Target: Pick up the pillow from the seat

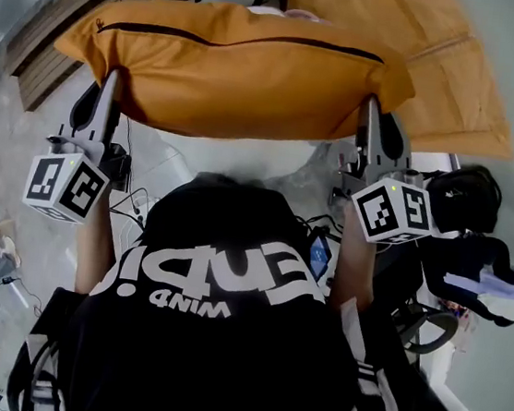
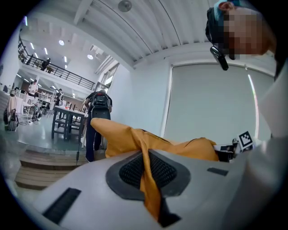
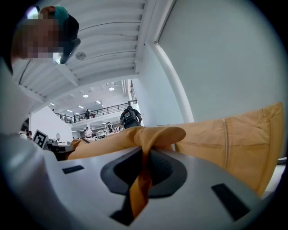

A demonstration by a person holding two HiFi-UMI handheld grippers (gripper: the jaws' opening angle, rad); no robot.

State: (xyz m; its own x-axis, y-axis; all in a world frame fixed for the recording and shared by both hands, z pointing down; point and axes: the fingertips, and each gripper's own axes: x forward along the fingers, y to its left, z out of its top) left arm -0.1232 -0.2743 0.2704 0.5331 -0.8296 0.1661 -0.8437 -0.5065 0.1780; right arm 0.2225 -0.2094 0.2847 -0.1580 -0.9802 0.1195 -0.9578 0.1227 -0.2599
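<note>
The pillow (image 1: 230,80) hangs clear in front of the person, with its long axis running side to side between the two tongs. The left gripper (image 1: 112,80) is clenched on a fold of cloth at its left end, and the right gripper (image 1: 371,107) on a fold at its right end. Neither hand is nearer, so lifting it level likely calls for both to rise together.

Both jaws' tips under pillow (image 1: 235,81) (head view)
</note>
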